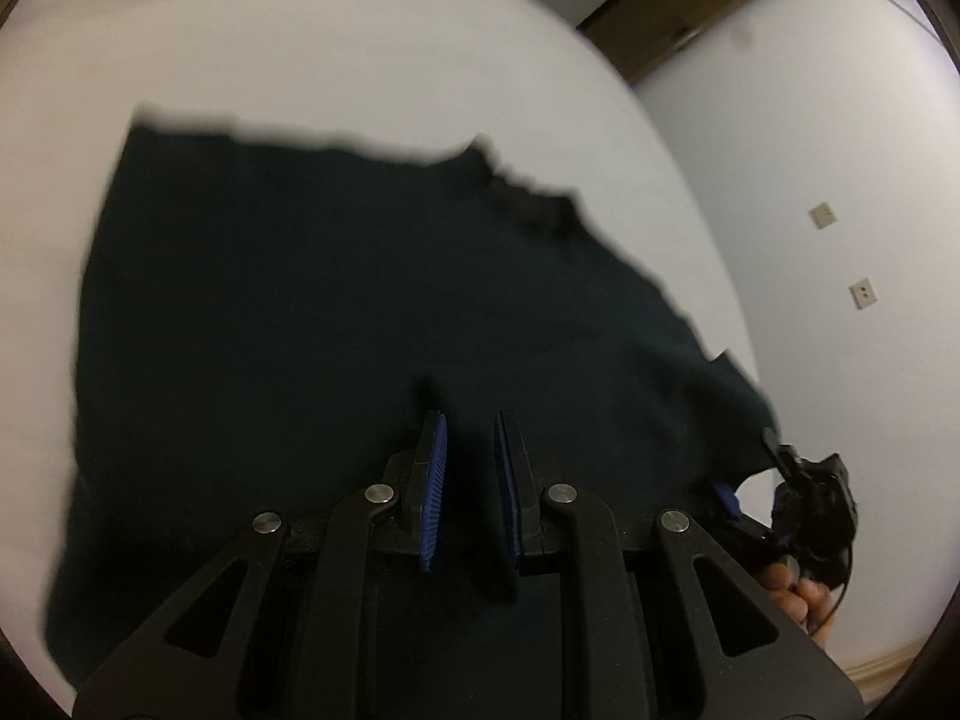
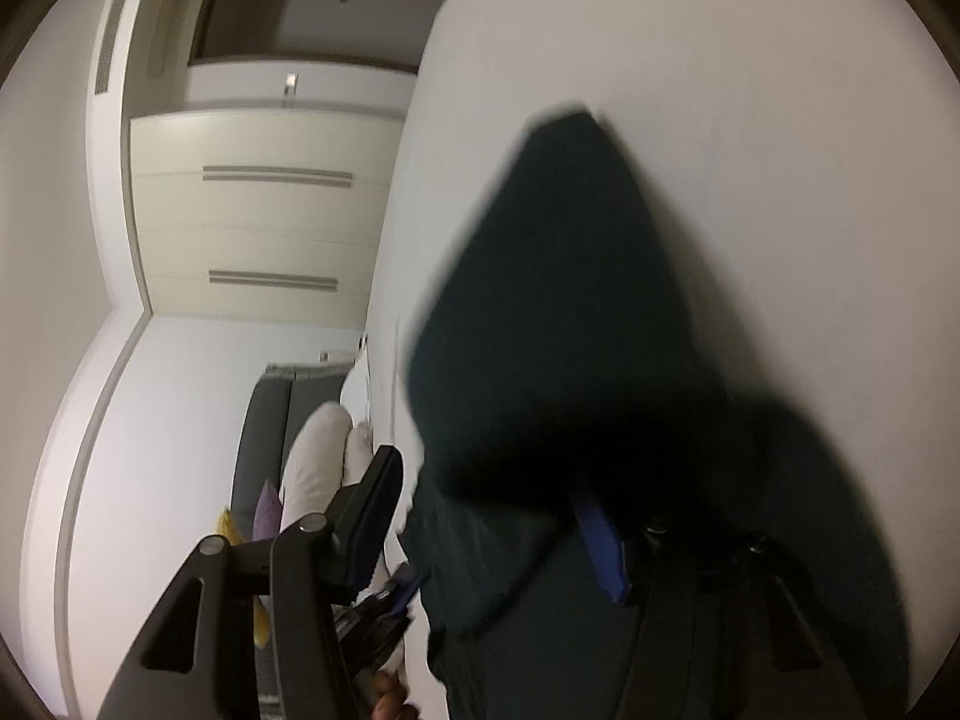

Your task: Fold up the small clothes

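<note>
Left wrist view: left gripper (image 1: 471, 450) jaws nearly together, a fold of the dark garment (image 1: 300, 312) between its pads; garment spread on the white table (image 1: 300, 48).
Right wrist view: right gripper (image 2: 492, 516) jaws apart, garment edge draped over one finger (image 2: 603, 546); whether it grips, cannot tell.

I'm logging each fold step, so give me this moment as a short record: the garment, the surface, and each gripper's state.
garment: dark garment, spread out, edges blurred
surface: white surface under the garment
left gripper: left gripper over the garment's near part, jaws narrow; whether they pinch cloth cannot be told
right gripper: right gripper at the garment's edge, jaws wide apart, cloth draped over one finger, not pinched
</note>
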